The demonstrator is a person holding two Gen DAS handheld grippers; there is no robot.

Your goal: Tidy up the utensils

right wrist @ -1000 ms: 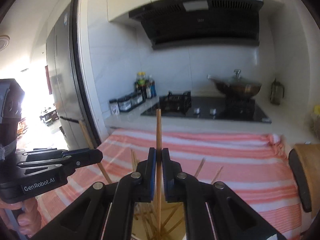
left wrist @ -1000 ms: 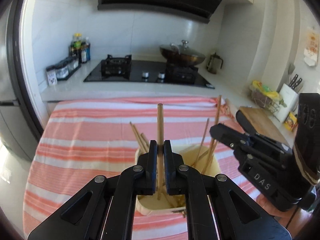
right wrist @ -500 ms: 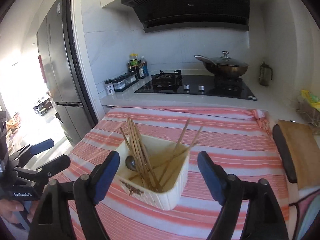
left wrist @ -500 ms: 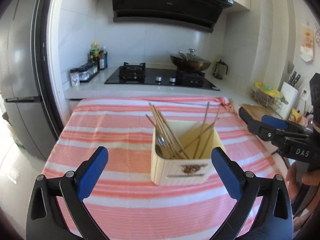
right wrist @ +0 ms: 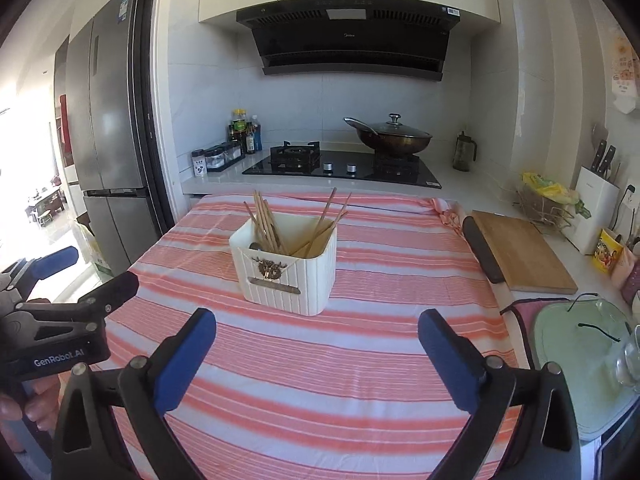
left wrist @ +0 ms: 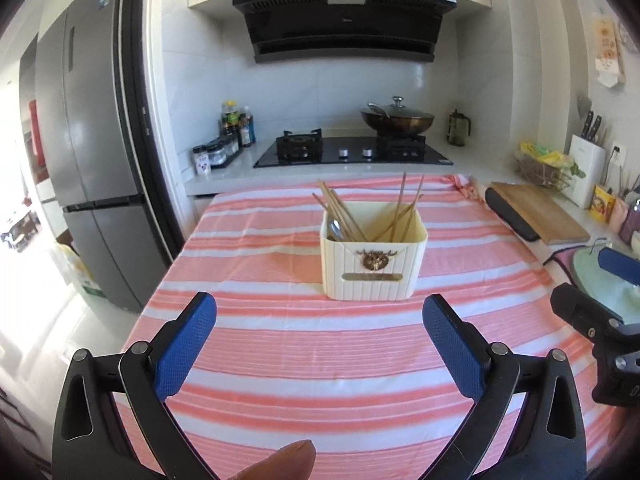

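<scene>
While apart, both grippers point(left wrist: 319, 322) point(right wrist: 317, 334) wide, empty.

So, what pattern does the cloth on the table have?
The cloth has pink and white stripes, clearest in the left wrist view.

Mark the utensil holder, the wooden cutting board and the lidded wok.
utensil holder point(left wrist: 374, 258), left wrist view, front wall at the brass emblem.
wooden cutting board point(right wrist: 520, 248), right wrist view, middle of the top face.
lidded wok point(right wrist: 394, 138), right wrist view, side of the bowl under the lid.

Black left gripper point(left wrist: 320, 328), blue ribbed fingers point(left wrist: 186, 346), silver screws, white lettering, perhaps "GenRobot.AI"
</scene>
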